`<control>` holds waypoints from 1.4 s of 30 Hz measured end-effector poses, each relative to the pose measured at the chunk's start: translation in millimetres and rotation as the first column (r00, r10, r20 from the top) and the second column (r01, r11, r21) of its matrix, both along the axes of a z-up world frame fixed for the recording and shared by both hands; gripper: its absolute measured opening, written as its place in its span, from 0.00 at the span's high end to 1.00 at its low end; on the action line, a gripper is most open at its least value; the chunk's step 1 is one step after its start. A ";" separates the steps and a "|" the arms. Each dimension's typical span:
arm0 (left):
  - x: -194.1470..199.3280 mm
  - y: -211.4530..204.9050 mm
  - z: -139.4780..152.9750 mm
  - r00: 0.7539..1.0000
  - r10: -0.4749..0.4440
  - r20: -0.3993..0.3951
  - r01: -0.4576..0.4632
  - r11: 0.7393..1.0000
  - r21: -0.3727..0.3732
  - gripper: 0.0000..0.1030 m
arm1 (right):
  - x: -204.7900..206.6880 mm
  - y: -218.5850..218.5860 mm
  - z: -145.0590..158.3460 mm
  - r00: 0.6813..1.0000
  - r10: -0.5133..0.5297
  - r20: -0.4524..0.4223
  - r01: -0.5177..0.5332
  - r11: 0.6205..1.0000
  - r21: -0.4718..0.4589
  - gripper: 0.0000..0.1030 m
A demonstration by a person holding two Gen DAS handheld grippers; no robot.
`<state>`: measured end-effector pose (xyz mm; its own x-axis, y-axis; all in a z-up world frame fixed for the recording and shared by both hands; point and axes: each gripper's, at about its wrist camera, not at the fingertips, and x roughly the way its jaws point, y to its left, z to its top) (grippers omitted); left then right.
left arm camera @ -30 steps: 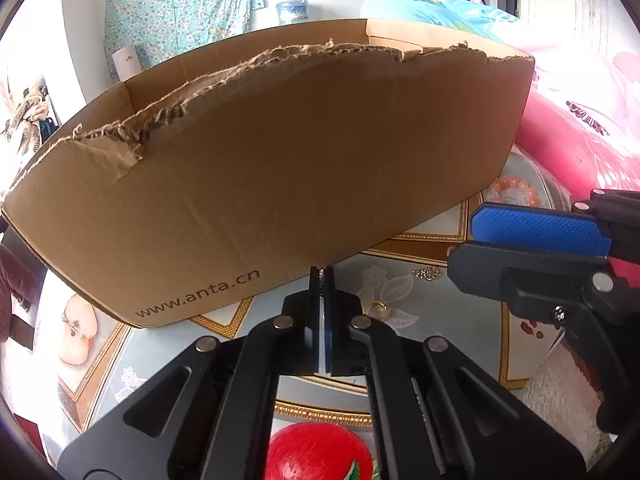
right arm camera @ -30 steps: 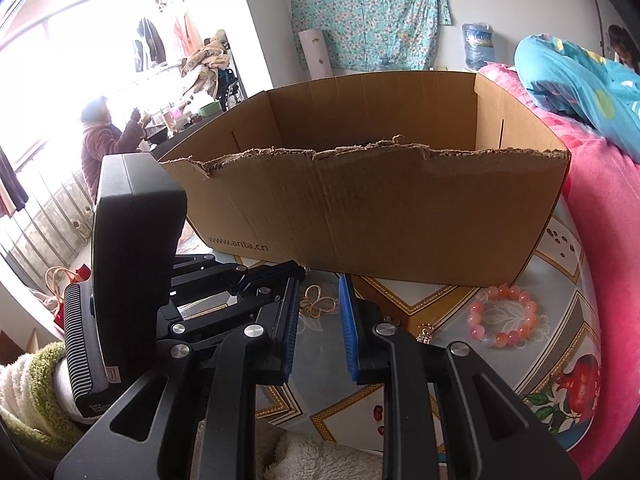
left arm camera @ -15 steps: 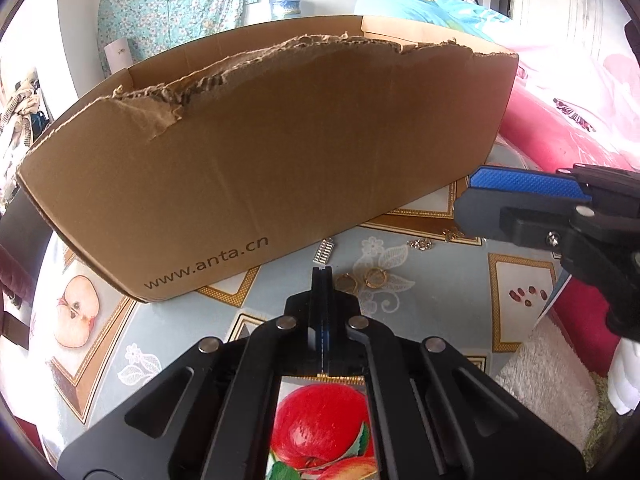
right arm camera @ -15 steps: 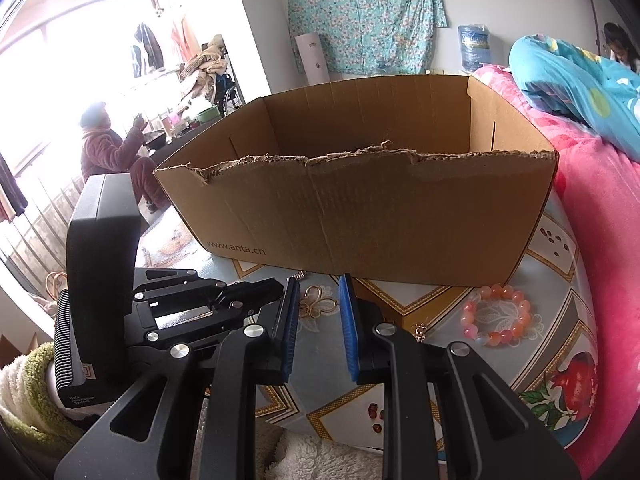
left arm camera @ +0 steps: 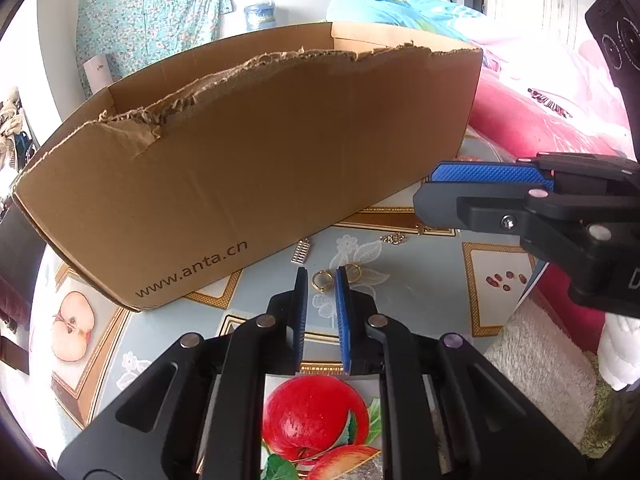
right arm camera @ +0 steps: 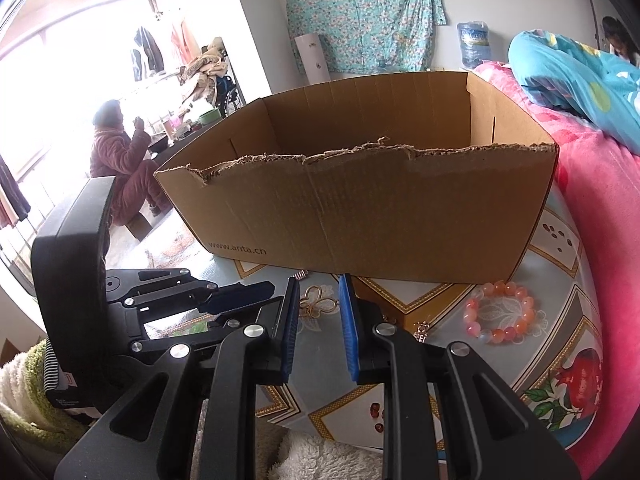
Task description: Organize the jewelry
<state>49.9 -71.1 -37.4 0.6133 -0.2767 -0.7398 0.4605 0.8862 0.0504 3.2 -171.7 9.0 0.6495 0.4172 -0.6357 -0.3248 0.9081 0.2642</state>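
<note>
A torn cardboard box [left arm camera: 256,168] stands on the patterned table; it also shows in the right wrist view [right arm camera: 372,216]. In front of it lie a gold ring [left arm camera: 322,280], a second gold ring [left arm camera: 353,271], a small silver chain piece [left arm camera: 301,251] and a gold clasp [left arm camera: 394,238]. My left gripper [left arm camera: 322,276] is open, its tips either side of the first ring. My right gripper [right arm camera: 318,282] is open above a gold flower-shaped piece [right arm camera: 318,305]. A pink bead bracelet [right arm camera: 500,312] lies at the right. A small charm [right arm camera: 422,330] lies near the right finger.
The table [right arm camera: 560,264] has a fruit-print cover. A pink bed [right arm camera: 600,200] runs along the right side. A white fluffy cloth [left arm camera: 536,368] lies at the table's near edge. A person [right arm camera: 124,164] sits far left in the background.
My left gripper was shut and has opened, moving back toward the rings. My right gripper has opened a little wider and drawn back slightly from the box.
</note>
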 end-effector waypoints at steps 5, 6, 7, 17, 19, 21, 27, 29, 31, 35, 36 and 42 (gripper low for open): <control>7.9 -1.2 -2.0 1.000 -0.024 -0.017 0.025 1.000 0.002 0.88 | 3.4 -1.3 -2.9 1.000 -0.002 -0.008 0.002 1.000 0.006 0.80; 9.5 -1.7 -2.0 0.999 -0.029 -0.019 0.029 1.000 0.001 0.88 | 4.2 -1.3 -3.6 1.000 -0.001 -0.010 0.001 1.000 0.007 0.80; 10.9 -2.1 -2.0 0.999 -0.032 -0.021 0.032 0.999 -0.001 0.88 | 5.1 -1.1 -4.3 1.000 0.000 -0.012 0.000 1.000 0.007 0.80; 16.0 -4.5 -3.9 0.999 -0.051 -0.007 0.051 0.999 -0.016 0.91 | 8.6 1.3 -6.6 1.000 0.001 -0.016 -0.001 1.000 0.006 0.80; 14.1 -4.4 -3.3 0.999 -0.049 0.000 0.049 0.999 -0.015 0.95 | 8.8 0.9 -6.3 1.000 -0.001 -0.014 0.001 1.000 0.004 0.80; 12.9 -1.9 -1.9 0.999 -0.044 -0.003 0.044 0.999 -0.024 1.00 | 8.0 1.0 -5.4 1.000 -0.004 -0.010 0.004 1.000 0.001 0.80; 6.6 8.6 4.7 1.000 -0.017 0.002 0.017 0.999 -0.052 1.00 | 1.1 3.1 1.1 1.000 -0.002 0.011 0.002 1.000 -0.008 0.80; 4.3 11.3 7.2 1.000 -0.010 0.009 0.010 0.998 -0.055 1.00 | -2.8 5.5 3.7 1.000 0.001 0.018 -0.001 1.000 -0.008 0.80; 4.1 11.5 6.8 1.000 -0.006 0.008 0.007 0.999 -0.044 1.00 | -5.5 7.1 5.4 1.000 0.004 0.023 -0.004 1.000 -0.009 0.80; 7.6 4.5 0.3 1.000 -0.014 -0.014 0.014 0.999 -0.030 1.00 | -9.5 9.2 8.6 0.999 0.009 0.033 -0.009 1.000 -0.011 0.80; 8.1 1.4 -1.2 1.000 -0.018 -0.021 0.018 0.999 -0.028 1.00 | -10.4 9.3 9.8 0.999 0.009 0.035 -0.008 1.000 -0.013 0.80; 1.5 -7.1 -2.5 0.998 -0.044 -0.044 0.041 0.996 -0.075 1.00 | -11.7 4.8 10.8 0.999 -0.007 0.035 0.007 1.000 -0.012 0.80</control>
